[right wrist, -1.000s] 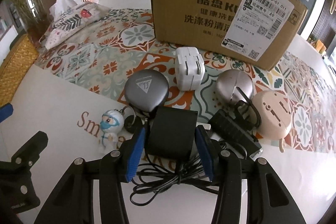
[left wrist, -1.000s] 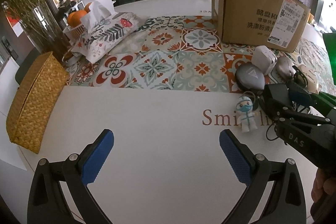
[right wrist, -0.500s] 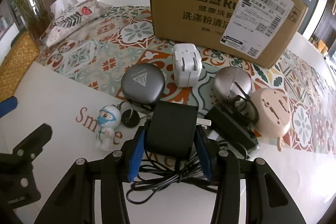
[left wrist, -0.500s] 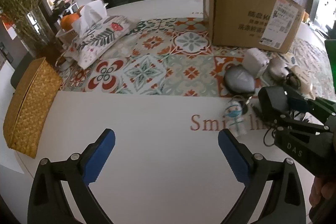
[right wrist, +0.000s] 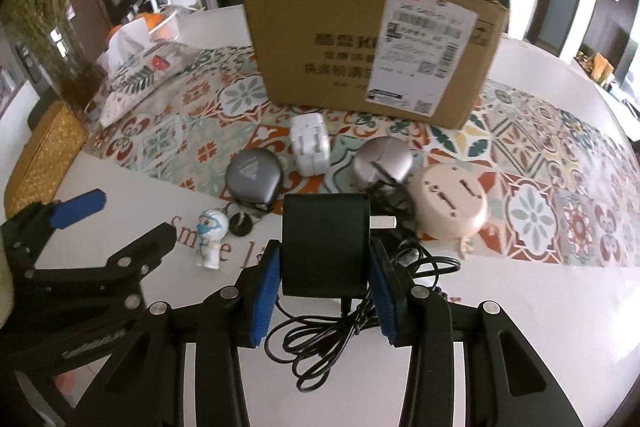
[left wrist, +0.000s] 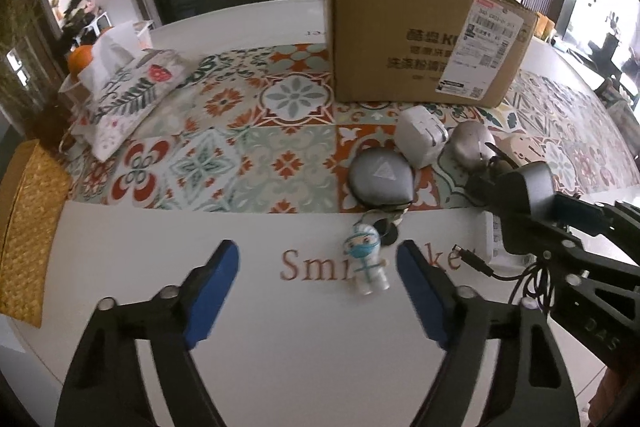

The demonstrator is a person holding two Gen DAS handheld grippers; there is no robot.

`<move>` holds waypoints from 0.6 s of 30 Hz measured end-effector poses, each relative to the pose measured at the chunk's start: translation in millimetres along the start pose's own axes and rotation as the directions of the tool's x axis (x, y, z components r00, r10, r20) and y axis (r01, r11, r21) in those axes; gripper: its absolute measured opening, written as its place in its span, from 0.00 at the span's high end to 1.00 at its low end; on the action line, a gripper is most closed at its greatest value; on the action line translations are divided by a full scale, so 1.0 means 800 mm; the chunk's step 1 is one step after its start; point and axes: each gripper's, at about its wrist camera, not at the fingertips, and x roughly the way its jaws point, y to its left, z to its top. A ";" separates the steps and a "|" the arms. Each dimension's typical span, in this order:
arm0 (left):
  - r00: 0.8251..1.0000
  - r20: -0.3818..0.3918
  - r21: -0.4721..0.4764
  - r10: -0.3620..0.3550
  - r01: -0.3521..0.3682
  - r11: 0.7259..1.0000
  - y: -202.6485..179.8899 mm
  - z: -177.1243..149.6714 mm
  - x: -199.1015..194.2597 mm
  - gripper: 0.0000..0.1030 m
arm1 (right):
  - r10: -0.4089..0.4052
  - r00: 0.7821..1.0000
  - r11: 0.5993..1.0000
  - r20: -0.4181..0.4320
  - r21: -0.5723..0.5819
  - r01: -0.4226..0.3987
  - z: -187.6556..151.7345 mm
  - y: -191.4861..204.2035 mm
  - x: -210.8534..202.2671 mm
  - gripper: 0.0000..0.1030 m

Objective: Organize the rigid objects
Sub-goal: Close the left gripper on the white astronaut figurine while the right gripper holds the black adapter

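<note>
- White and round, the worktop point(left wrist: 304, 343) carries a patterned tile-print runner point(left wrist: 256, 131) across its middle, with dark cabinets and a chair behind.
- A cardboard box point(right wrist: 372, 39) stands open-topped on the runner's far part.
- In front of the box lie a white plug adapter point(right wrist: 310, 145), a grey rounded case point(right wrist: 253, 175), a silver rounded case point(right wrist: 383, 161) and a pink round socket point(right wrist: 450, 205).
- The right tongs point(right wrist: 325, 291) are clamped on a black power adapter point(right wrist: 325, 245), blue pads pressed against its two sides; the adapter's metal prong points right and its cord point(right wrist: 340, 343) hangs in loops below it.
- From the left wrist view, the right tongs point(left wrist: 560, 219) reach in from the right edge, angled up over the worktop with the black adapter raised above the white surface; a cable plug dangles beside it.
- The left tongs point(left wrist: 320, 291) are spread wide and hold nothing, low over the worktop's near white part.
- A small masked figurine point(left wrist: 366, 259) on a keyring lies on the red lettering, just inside the left tongs' right finger.
- At the left sit a fabric tissue cover point(left wrist: 132, 95) and a woven straw box point(left wrist: 24, 227).
</note>
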 end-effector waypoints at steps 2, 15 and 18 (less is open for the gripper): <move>1.000 -0.006 0.009 -0.010 0.010 1.000 -0.007 0.003 0.007 0.25 | -0.006 1.000 1.000 0.006 0.012 0.006 -0.001 -0.006 -0.002 0.59; 0.997 -0.070 0.039 -0.039 0.041 0.998 -0.027 0.013 0.049 0.53 | 0.029 0.999 0.998 -0.029 0.060 -0.027 -0.013 -0.015 0.016 0.59; 0.993 -0.102 0.018 -0.062 0.064 0.998 -0.028 0.014 0.060 0.61 | 0.030 0.999 0.998 -0.033 0.063 -0.028 -0.013 -0.015 0.021 0.59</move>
